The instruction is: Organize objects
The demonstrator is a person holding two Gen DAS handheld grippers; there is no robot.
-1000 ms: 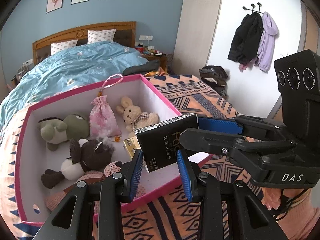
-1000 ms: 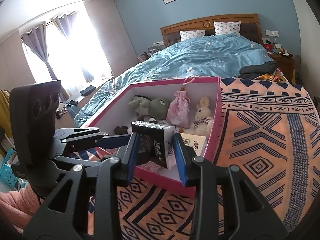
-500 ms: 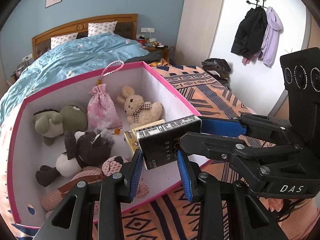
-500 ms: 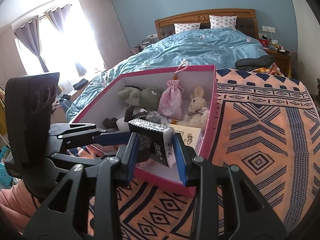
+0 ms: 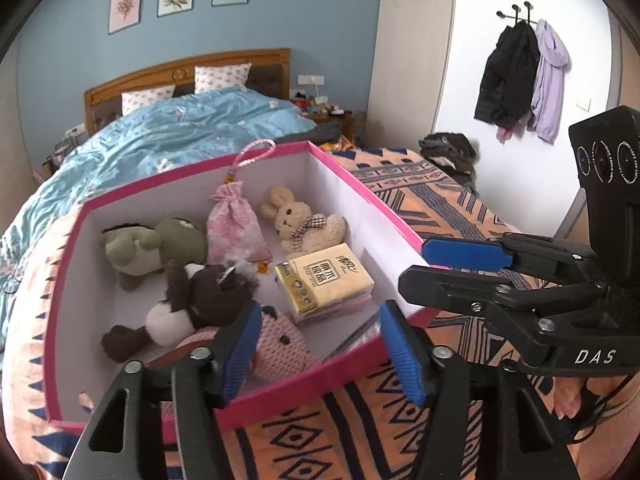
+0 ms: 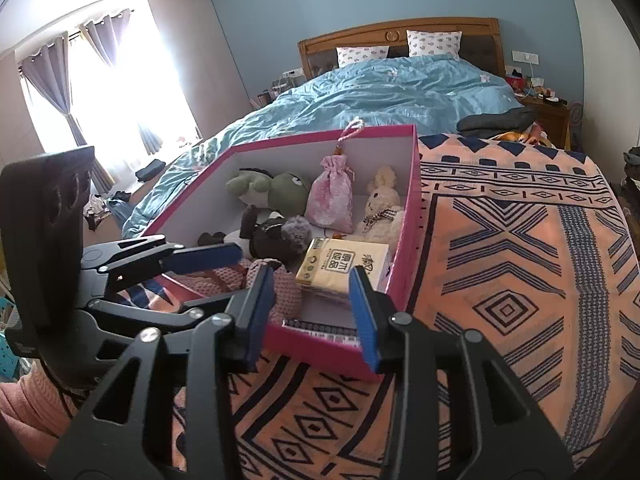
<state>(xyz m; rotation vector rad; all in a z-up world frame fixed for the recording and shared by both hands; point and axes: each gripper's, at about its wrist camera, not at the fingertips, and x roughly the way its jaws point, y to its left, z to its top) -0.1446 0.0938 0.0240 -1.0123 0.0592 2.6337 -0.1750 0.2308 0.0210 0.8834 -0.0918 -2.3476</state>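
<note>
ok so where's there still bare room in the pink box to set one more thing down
Bare floor shows in the pink box only at the near corner, between the tissue pack and the near wall, and thinly along the left wall beside the green plush. The middle and far end are crowded with toys and the pink pouch.

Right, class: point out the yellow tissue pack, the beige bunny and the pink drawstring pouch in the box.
yellow tissue pack (image 5: 326, 276): left wrist view, printed top face.
beige bunny (image 5: 289, 215): left wrist view, its face.
pink drawstring pouch (image 6: 332, 196): right wrist view, middle of the bag.
</note>
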